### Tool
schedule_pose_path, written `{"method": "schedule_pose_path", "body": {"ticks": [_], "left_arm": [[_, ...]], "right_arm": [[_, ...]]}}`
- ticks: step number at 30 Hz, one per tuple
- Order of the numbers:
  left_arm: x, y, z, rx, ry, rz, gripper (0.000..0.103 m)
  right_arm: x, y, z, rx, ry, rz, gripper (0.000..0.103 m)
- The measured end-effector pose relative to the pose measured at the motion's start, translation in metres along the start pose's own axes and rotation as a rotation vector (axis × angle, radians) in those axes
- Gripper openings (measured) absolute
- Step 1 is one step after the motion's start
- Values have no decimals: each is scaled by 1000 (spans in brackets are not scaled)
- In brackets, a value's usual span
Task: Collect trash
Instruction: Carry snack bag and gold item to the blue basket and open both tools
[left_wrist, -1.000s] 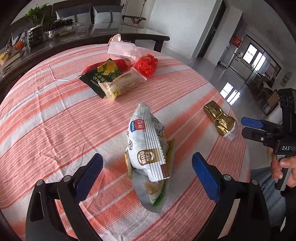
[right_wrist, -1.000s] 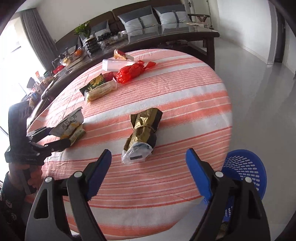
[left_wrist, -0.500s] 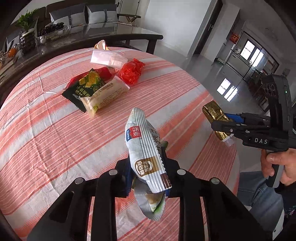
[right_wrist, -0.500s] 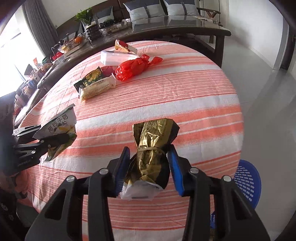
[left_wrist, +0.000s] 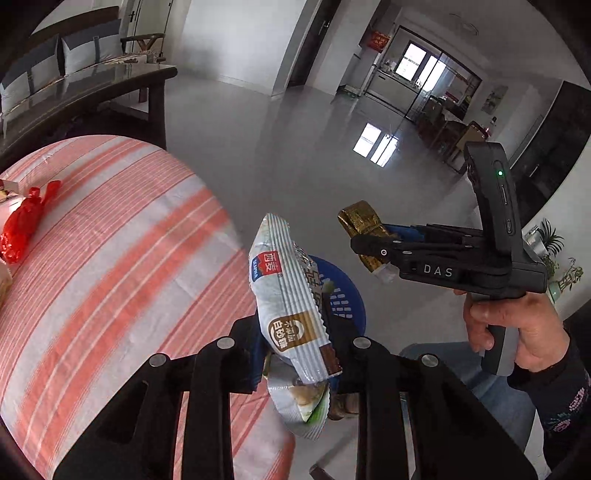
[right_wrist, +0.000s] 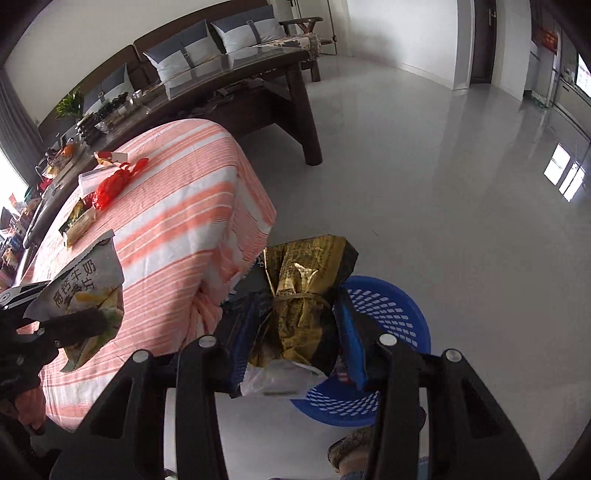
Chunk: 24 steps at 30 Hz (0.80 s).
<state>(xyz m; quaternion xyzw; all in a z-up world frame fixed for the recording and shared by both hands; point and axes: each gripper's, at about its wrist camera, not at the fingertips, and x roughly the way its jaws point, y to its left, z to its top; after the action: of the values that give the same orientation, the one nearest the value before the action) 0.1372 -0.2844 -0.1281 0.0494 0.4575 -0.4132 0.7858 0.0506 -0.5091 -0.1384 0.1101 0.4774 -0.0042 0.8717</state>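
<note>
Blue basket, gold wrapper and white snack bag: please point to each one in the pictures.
blue basket (right_wrist: 402, 317), right wrist view, on its perforated wall.
gold wrapper (right_wrist: 306, 284), right wrist view, on its crinkled middle.
white snack bag (left_wrist: 291, 306), left wrist view, on its printed front.

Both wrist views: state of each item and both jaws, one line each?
left gripper: jaws shut on the silver snack bag
silver snack bag: held, lifted at the table edge
right gripper: jaws shut on the gold wrapper
gold wrapper: held, in front of the basket
blue basket: on the floor beside the table
red wrapper: lying on the tablecloth
tablecloth: other wrappers on it
</note>
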Motion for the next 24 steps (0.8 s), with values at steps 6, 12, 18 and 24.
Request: {"method": "schedule_pose_path", "body": {"ticks": [6, 12, 18, 24], "left_arm": [[79, -31, 6, 25, 73, -12, 25], [131, -37, 16, 24, 110, -8, 26], [170, -29, 22, -2, 122, 5, 44], [163, -33, 27, -27, 53, 9, 86]], "right_arm": [[14, -53, -13, 91, -17, -28, 42], [22, -80, -14, 142, -22, -23, 42], [25, -97, -8, 183, -46, -2, 47], [14, -105, -4, 222, -100, -20, 73]]}}
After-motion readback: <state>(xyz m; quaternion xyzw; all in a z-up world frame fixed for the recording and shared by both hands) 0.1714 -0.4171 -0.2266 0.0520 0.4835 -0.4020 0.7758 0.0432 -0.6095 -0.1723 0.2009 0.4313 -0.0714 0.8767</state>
